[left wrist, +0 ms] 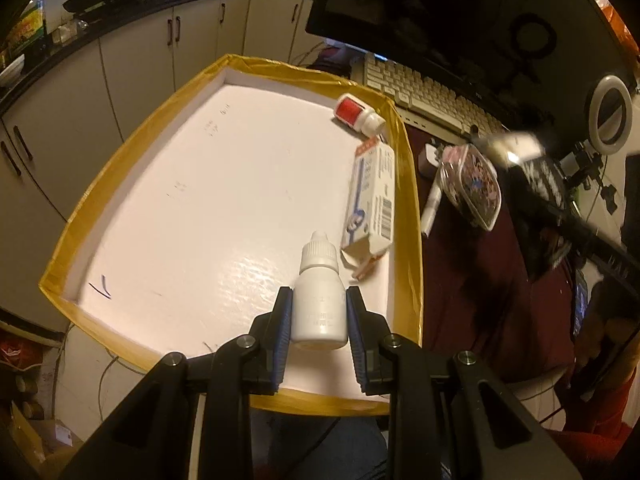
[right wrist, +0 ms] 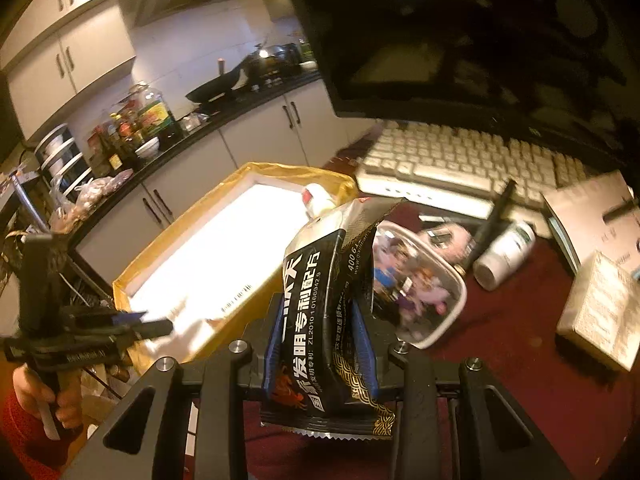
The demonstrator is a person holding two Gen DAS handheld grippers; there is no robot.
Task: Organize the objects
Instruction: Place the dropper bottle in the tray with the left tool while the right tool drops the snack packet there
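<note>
Sorting stands partly done at a cluttered desk, with two items already lying inside the yellow-rimmed white tray (left wrist: pixel 412 216): a red-labelled bottle (left wrist: pixel 358 114) in its far right corner and a white carton (left wrist: pixel 372 204) along its right wall. Above the tray's near right part, the left gripper (left wrist: pixel 320 312) is clamped on a white dropper bottle (left wrist: pixel 319 300), cap pointing away, seemingly about to be set down beside the carton. To the right of the tray, over the dark red desk top (right wrist: pixel 520 380), the right gripper (right wrist: pixel 322 336) pinches a black foil packet (right wrist: pixel 320 320) with white lettering, its jaws closed on the packet's crumpled middle. By the look of things, several objects remain outside the tray: a clear pouch (right wrist: pixel 420 276) with cartoon prints, a white pill bottle (right wrist: pixel 506 254) lying on its side near the keyboard (right wrist: pixel 460 164), and a pale box (right wrist: pixel 600 312) at the right edge
</note>
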